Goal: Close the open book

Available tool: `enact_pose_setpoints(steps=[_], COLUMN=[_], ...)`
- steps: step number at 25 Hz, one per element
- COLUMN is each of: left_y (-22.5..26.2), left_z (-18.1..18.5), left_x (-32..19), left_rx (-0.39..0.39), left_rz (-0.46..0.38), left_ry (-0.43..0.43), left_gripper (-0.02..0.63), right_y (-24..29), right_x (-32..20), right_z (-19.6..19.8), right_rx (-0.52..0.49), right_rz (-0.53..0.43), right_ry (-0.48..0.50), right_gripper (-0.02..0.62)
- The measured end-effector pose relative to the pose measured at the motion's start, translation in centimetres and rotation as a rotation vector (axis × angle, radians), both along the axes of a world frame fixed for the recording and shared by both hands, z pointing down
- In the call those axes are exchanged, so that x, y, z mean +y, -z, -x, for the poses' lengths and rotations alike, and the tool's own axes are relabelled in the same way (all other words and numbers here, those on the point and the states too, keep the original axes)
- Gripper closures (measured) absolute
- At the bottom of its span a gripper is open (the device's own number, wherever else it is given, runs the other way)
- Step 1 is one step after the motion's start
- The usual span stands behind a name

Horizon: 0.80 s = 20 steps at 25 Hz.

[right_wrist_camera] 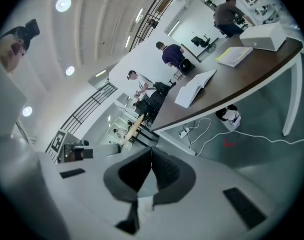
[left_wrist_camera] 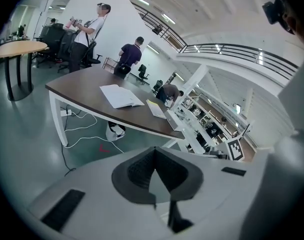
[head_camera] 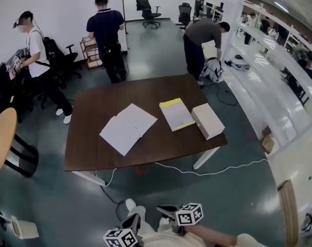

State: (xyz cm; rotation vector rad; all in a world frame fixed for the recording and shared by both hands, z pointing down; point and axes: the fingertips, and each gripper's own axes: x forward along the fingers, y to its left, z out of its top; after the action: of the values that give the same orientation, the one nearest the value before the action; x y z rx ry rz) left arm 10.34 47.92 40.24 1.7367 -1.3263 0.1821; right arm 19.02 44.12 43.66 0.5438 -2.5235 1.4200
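Note:
The open book (head_camera: pixel 128 128) lies flat with white pages up on the dark brown table (head_camera: pixel 94 148), left of its middle. It also shows in the left gripper view (left_wrist_camera: pixel 120 95) and in the right gripper view (right_wrist_camera: pixel 194 86). Both grippers hang low in front of the table's near edge, well short of the book. My left gripper (left_wrist_camera: pixel 154 153) is shut with nothing between its jaws; in the head view its marker cube (head_camera: pixel 121 237) sits at the bottom edge. My right gripper (right_wrist_camera: pixel 151 153) is shut and empty too, and its marker cube (head_camera: pixel 189 214) is beside the left one.
A closed yellow-topped pad (head_camera: pixel 177 113) and a white box (head_camera: pixel 207 120) lie to the right of the book. A white cable (head_camera: pixel 217 170) runs over the floor under the table. Three people stand behind the table among office chairs. A round wooden table (head_camera: pixel 1 138) stands at the left.

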Motion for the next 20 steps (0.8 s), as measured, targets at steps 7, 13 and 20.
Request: enact_pose_setpoints(steps=[7,13,20], left_y=[-2.7,-3.4,-2.4], left_z=[3.9,10.3,15.8], left_x=[-7.8,-14.8,-23.5], left_rx=[0.033,0.034,0.058], left_rz=[-0.024,-0.014,-0.048], left_ry=[-0.064,-0.139,-0.187], left_gripper=[0.6,0.6,0.6], right_y=[-2.7,-3.1,-4.0], right_x=[-7.1,-14.0,-22.3], right_z=[3.9,9.6,13.8], right_rx=[0.041,0.063,0.094], right_rz=[-0.008,0.006,0.046], right_ry=[-0.033,-0.066,-0.157], right_gripper=[0.589,0.589,0.589])
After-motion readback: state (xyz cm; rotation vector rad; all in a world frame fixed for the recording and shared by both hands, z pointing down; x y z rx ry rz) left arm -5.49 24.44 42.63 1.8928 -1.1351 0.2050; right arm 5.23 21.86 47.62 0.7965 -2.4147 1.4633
